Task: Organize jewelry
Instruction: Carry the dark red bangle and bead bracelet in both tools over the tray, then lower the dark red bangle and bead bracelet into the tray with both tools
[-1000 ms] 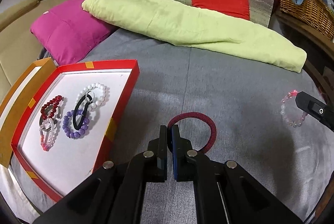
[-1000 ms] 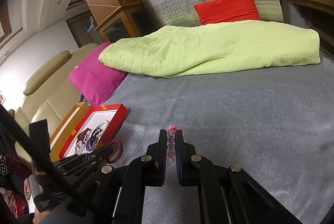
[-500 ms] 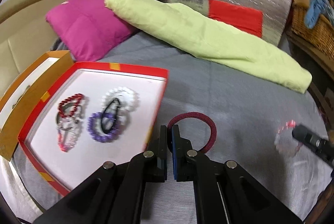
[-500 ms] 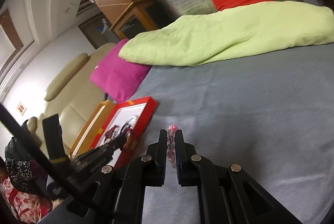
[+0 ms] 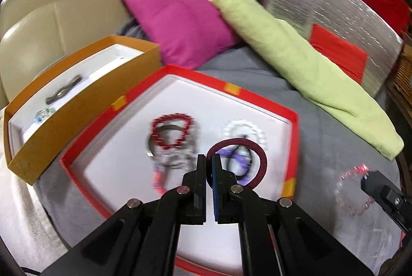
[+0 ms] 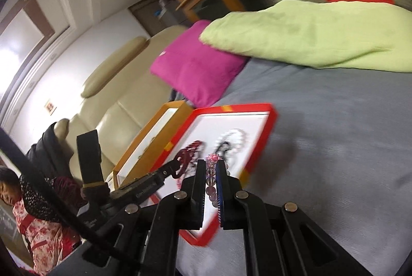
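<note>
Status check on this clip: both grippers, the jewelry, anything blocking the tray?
Left gripper shut on dark red hair tie, over red tray. Right gripper shut on pink bead bracelet. Tray already holds bracelets; nothing blocking.

The hair tie (image 5: 261, 164) looks like matt, ribbed cord. The pink bracelet (image 6: 211, 179) has glossy, translucent beads. The red tray (image 5: 293, 137) looks like smooth card with a matt white floor; the orange box (image 5: 85, 106) is matt card too. The bedspread (image 5: 334, 147) is grey, finely ribbed cloth. The magenta pillow (image 5: 180, 18) and green quilt (image 5: 296, 59) are soft matt fabric. The sofa (image 5: 64, 5) looks like smooth leather, and the foil panel (image 5: 322, 0) is shiny and quilted.
</note>
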Demonstrator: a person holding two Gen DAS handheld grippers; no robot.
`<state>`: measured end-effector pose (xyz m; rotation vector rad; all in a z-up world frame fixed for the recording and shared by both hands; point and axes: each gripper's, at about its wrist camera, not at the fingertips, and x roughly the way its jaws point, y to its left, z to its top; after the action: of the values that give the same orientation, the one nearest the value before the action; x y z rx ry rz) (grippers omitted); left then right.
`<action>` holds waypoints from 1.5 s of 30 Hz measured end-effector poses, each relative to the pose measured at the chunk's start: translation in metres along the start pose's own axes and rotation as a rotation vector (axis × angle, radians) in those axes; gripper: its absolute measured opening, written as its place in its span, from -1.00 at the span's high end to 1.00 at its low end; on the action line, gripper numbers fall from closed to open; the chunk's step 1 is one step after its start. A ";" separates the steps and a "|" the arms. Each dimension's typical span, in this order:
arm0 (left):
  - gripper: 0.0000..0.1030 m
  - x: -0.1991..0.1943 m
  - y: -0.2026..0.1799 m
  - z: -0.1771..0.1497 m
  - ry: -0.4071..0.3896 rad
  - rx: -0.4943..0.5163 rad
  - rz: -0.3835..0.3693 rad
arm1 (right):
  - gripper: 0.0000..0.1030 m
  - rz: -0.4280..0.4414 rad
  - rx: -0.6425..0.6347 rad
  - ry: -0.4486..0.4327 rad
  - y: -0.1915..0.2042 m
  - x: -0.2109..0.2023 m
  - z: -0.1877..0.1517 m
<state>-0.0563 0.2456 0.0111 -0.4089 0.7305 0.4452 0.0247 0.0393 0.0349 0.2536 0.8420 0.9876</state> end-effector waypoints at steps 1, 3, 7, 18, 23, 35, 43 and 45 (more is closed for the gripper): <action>0.92 0.000 0.006 0.001 0.001 -0.009 0.010 | 0.84 0.005 -0.001 0.009 0.003 0.009 0.003; 0.92 0.002 0.015 0.003 0.006 -0.025 0.024 | 0.84 0.012 -0.001 0.028 0.007 0.026 0.009; 0.92 0.011 0.030 0.007 0.032 -0.063 0.041 | 0.84 0.007 0.009 0.082 0.009 0.061 0.015; 0.92 0.028 0.043 0.016 0.074 -0.110 0.060 | 0.84 0.038 0.005 0.186 0.020 0.106 0.002; 0.92 0.032 0.055 0.017 0.088 -0.151 0.080 | 0.84 0.029 -0.006 0.198 0.023 0.108 -0.001; 0.92 0.036 0.063 0.017 0.109 -0.173 0.094 | 0.84 0.054 -0.023 0.250 0.034 0.120 -0.013; 0.92 0.047 0.059 0.014 0.164 -0.127 0.095 | 0.84 -0.043 -0.022 0.272 0.016 0.126 -0.020; 0.92 0.050 0.057 0.013 0.174 -0.115 0.105 | 0.84 -0.057 -0.016 0.274 0.012 0.124 -0.019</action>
<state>-0.0460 0.3116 -0.0271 -0.5233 0.9005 0.5570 0.0373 0.1437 -0.0343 0.0800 1.0843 0.9881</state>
